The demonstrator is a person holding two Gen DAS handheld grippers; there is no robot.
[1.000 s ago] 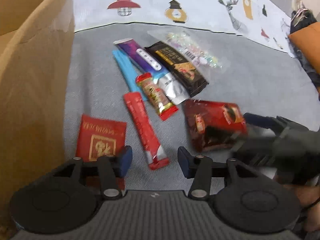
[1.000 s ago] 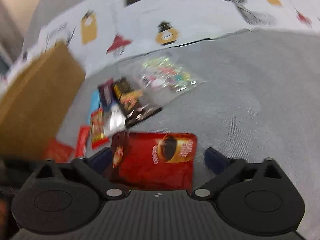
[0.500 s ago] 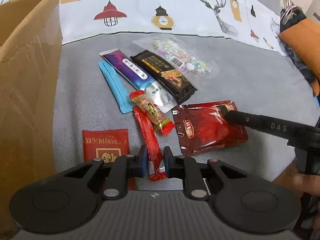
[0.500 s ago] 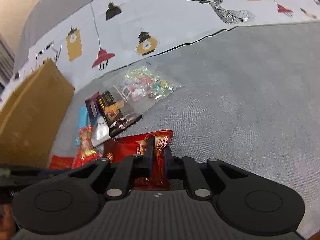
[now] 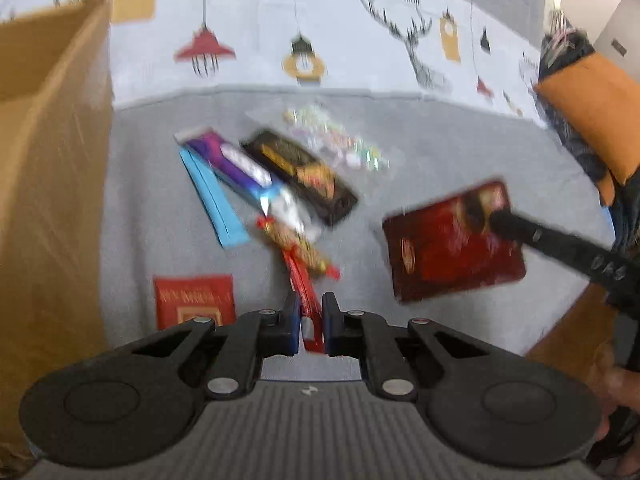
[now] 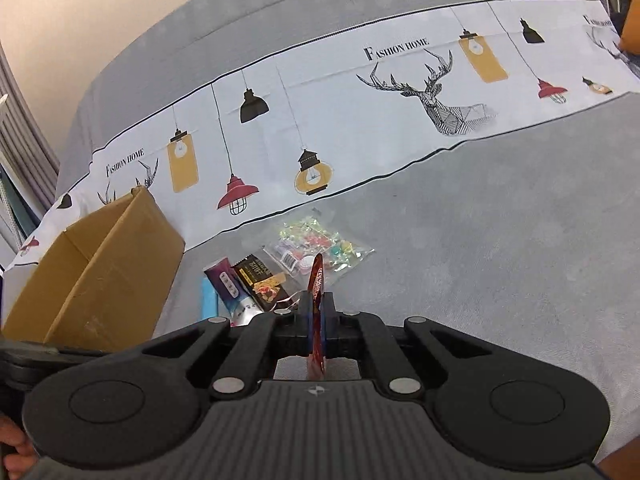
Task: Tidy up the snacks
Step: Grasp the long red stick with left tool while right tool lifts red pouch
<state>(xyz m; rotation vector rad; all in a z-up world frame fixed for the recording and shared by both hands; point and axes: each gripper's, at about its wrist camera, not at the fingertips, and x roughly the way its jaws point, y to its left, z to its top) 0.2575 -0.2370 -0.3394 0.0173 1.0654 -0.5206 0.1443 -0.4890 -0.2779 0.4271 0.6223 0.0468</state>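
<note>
My left gripper [image 5: 311,314] is shut on a long red stick packet [image 5: 305,300] and holds it over the grey cloth. My right gripper [image 6: 317,312] is shut on a red coffee pouch [image 6: 316,280], seen edge-on; in the left wrist view the pouch [image 5: 448,244] hangs lifted at the right. On the cloth lie a blue stick [image 5: 212,196], a purple packet [image 5: 236,164], a black packet [image 5: 304,176], a clear candy bag [image 5: 332,136], a red-gold candy bar [image 5: 300,246] and a flat red packet [image 5: 194,300].
An open cardboard box [image 5: 48,160] stands at the left; it also shows in the right wrist view [image 6: 100,276]. A patterned white cloth [image 6: 360,112] runs along the back. An orange cushion [image 5: 592,108] sits at the far right.
Both grippers closed from open, the left on the red stick, the right on the red pouch. Both packets have since been lifted off the cloth.
</note>
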